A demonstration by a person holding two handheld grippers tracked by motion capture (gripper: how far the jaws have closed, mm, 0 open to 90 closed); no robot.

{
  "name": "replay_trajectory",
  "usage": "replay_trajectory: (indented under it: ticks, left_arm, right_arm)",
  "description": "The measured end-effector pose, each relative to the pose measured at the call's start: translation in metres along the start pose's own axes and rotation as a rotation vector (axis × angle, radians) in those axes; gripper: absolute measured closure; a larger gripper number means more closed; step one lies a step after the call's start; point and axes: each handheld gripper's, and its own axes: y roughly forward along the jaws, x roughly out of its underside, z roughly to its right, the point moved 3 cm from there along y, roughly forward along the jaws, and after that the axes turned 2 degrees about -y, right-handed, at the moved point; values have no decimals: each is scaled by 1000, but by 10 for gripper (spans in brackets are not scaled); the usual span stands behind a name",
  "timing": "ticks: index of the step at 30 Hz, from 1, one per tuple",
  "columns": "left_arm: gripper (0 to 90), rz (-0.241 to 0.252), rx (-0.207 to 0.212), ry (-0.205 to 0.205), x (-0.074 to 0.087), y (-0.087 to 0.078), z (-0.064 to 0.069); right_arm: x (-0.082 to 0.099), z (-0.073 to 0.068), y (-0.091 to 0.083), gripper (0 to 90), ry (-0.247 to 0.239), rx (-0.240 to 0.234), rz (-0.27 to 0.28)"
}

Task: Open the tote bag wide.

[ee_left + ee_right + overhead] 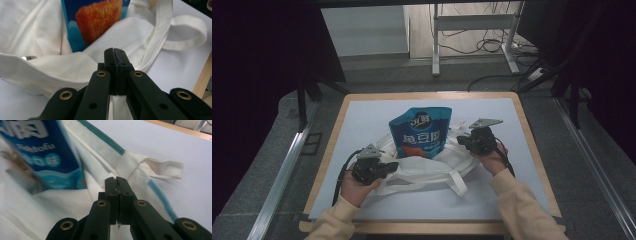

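Observation:
A white cloth tote bag [427,170] lies on the pale mat [367,115]. A blue snack pouch [421,132] sticks out of its mouth toward the far side. My left gripper [389,167] is at the bag's left rim. In the left gripper view its jaws [115,51] are shut with white cloth pinched between them, and the pouch [97,20] is just ahead. My right gripper [462,141] is at the bag's right rim. Its jaws [116,180] are shut on a thin fold of the bag [100,152], beside the pouch [42,152].
The bag's strap [458,182] loops toward the near edge; another strap [162,168] lies on the mat to the right. The table has a wooden border [532,145]. A desk frame [472,35] and cables stand on the floor beyond.

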Motion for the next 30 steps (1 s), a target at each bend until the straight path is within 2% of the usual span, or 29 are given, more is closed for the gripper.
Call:
replay_trajectory:
  ticks: [7, 12, 22, 30]
  left_arm:
    - [899, -42, 1, 10, 8, 9, 2]
    - [899, -66, 3, 15, 12, 16, 4]
    - [900, -86, 1, 20, 20, 20, 6]
    - [899, -85, 1, 20, 21, 22, 4]
  right_arm:
    - [6, 13, 8, 882, 9, 40, -36]
    - [7, 20, 12, 884, 33, 47, -32]
    - [9, 23, 19, 888, 37, 77, -51]
    - [10, 24, 23, 887, 51, 83, -53]
